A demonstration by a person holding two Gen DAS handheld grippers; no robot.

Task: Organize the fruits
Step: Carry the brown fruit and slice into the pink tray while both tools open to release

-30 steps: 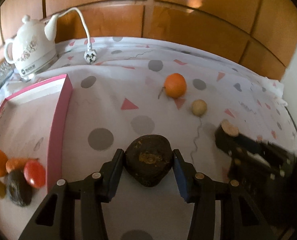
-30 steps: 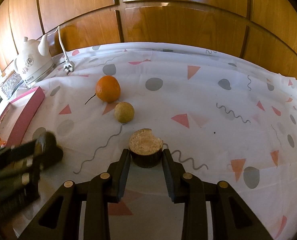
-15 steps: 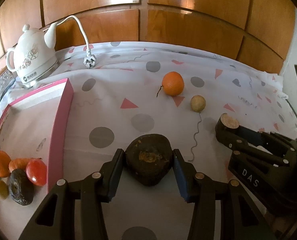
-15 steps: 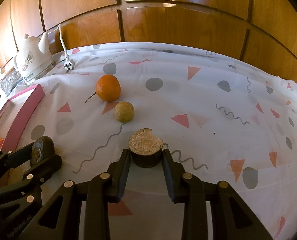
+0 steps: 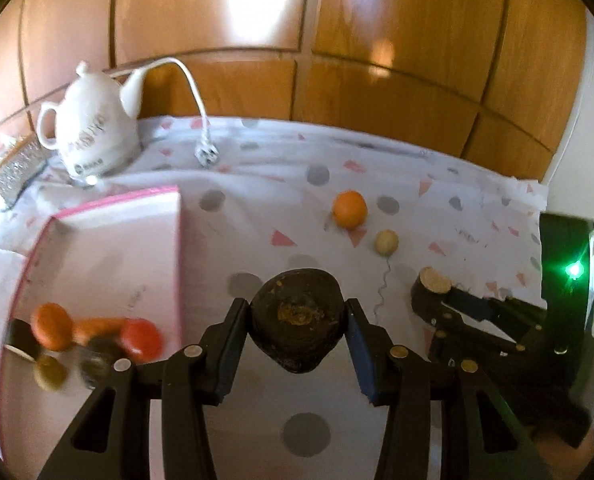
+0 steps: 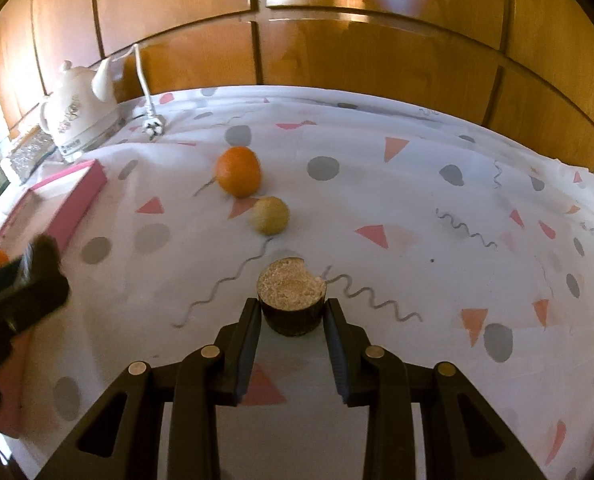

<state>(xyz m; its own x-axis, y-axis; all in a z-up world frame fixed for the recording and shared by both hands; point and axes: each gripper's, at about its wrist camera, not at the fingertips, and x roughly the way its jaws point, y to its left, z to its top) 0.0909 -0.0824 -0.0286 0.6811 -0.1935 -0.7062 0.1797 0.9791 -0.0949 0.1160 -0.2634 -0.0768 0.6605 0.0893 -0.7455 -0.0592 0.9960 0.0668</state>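
Note:
My left gripper is shut on a dark round fruit and holds it above the cloth, just right of the pink tray. The tray holds several fruits, among them a red one and an orange one. My right gripper is shut on a dark cut fruit half with a pale brown face; it also shows in the left wrist view. An orange and a small tan fruit lie on the cloth ahead.
A white kettle with its cord and plug stands at the back left, beside a glittery box. Wooden panels close off the far side. The patterned cloth covers the table.
My left gripper has lifted and moved left toward the pink tray with the dark fruit. My right gripper has kept the cut fruit half and shifted slightly.

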